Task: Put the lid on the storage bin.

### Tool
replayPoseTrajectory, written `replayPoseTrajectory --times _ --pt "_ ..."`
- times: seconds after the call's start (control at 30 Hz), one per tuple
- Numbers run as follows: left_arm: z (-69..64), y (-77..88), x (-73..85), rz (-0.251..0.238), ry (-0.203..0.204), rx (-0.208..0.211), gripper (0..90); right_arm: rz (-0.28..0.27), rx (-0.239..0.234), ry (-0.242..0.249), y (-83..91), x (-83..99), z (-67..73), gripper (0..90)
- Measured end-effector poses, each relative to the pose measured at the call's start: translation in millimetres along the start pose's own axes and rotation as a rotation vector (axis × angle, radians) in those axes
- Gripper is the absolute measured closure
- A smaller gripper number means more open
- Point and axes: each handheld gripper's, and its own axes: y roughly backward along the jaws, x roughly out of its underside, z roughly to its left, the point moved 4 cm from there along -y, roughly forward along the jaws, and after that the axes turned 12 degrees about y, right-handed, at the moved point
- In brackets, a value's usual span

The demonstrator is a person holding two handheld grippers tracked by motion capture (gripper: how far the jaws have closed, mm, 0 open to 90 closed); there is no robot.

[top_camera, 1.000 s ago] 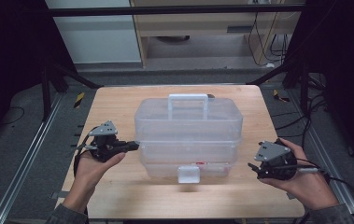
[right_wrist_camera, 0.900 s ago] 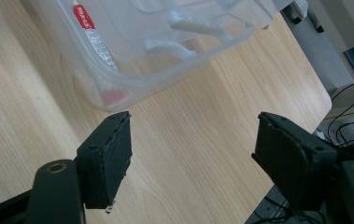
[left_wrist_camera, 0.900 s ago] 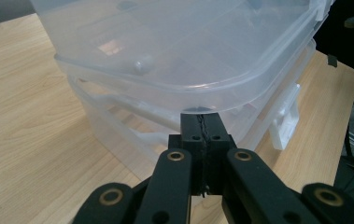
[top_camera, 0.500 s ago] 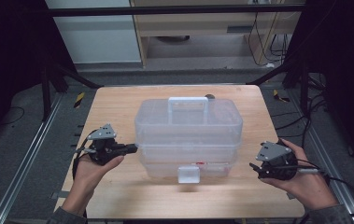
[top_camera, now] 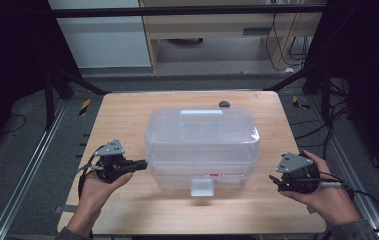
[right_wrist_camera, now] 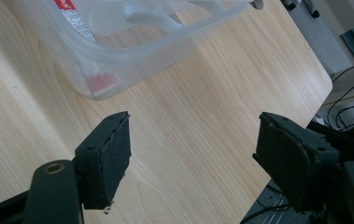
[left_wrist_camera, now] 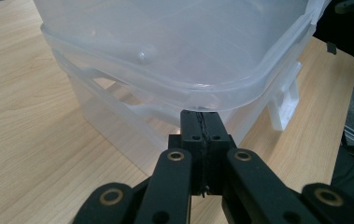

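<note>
High view: I see the box (top_camera: 202,145) at frame centre on the table (top_camera: 127,112), its long axis running left-right, handle (top_camera: 201,118) on top, latch (top_camera: 202,187) facing the bottom edge. My left gripper (top_camera: 139,164) at lower left is pressed together, tips touching the box's left end. My right gripper (top_camera: 275,181) at lower right is spread, apart from the box.

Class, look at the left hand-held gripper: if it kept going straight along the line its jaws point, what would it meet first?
The left hand-held gripper, jaws shut, points at the clear plastic box. It would probably meet the box's side just under the lid rim; whether it already touches is unclear.
</note>
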Motion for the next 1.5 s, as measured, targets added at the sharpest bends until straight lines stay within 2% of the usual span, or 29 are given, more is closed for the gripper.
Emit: replayPoseTrajectory --times 0.17,0.43,0.5,0.53,0.6,0.7,0.73,0.83,0.87,1.0,1.07,1.1,1.13,1.27,1.33,1.43,1.5 --pt "0.8 0.2 6.9 0.011 -0.001 -0.004 89.7 0.006 0.000 -0.004 -4.0 0.1 0.0 26.1" --pt "1.7 -2.3 15.1 0.032 0.000 0.012 89.8 0.010 0.009 -0.007 -10.4 0.7 -0.9 26.1" --pt "3.2 0.1 15.4 0.028 -0.006 0.002 89.8 0.012 0.009 -0.008 -13.1 1.2 -2.0 26.1" --pt "5.8 4.1 14.0 0.002 -0.003 0.000 89.8 0.015 0.013 -0.012 -15.1 1.6 -2.8 26.1" --pt "12.2 10.6 11.6 -0.012 0.004 -0.020 89.7 0.025 0.014 -0.021 -20.0 2.7 -5.7 26.1" --pt "33.5 17.7 6.8 -0.001 -0.001 -0.122 89.8 0.042 0.021 -0.043 -26.8 3.6 -10.4 26.0" --pt "39.4 17.7 6.0 0.003 0.003 -0.139 89.8 0.050 0.026 -0.053 -30.6 4.0 -13.6 25.9" --pt "68.2 12.8 4.6 0.037 0.016 -0.229 89.8 0.063 0.028 -0.103 -41.7 6.0 -23.7 26.1" --pt "76.5 9.9 4.4 0.040 0.029 -0.246 89.8 0.070 0.033 -0.117 -46.4 7.5 -27.9 26.3" --pt "106.4 -2.4 3.3 0.075 0.077 -0.283 89.8 0.091 0.023 -0.204 -69.0 16.0 -45.8 26.5" --pt "117.0 -8.4 2.3 0.068 0.116 -0.276 89.8 0.094 0.018 -0.241 -80.1 19.9 -53.6 26.7" --pt "123.6 -12.4 1.6 0.068 0.148 -0.272 89.8 0.096 0.014 -0.263 -86.8 22.1 -58.0 26.8" --pt "128.3 -15.4 0.5 0.067 0.155 -0.274 89.8 0.095 0.014 -0.292 -95.4 24.7 -62.8 26.8" --pt "141.0 -26.2 -2.5 0.071 0.152 -0.316 89.8 0.098 0.030 -0.361 -119.9 31.4 -75.2 26.8" --pt "147.4 -31.9 -3.2 0.076 0.131 -0.352 89.9 0.081 0.030 -0.398 -129.1 33.6 -79.3 26.3" --pt "155.3 -38.6 -2.3 0.060 0.144 -0.359 89.8 0.052 0.026 -0.478 -143.3 37.5 -85.6 25.2" --pt "160.2 -43.5 -1.4 0.049 0.148 -0.367 89.8 0.052 0.029 -0.495 -150.6 39.2 -87.4 24.3"
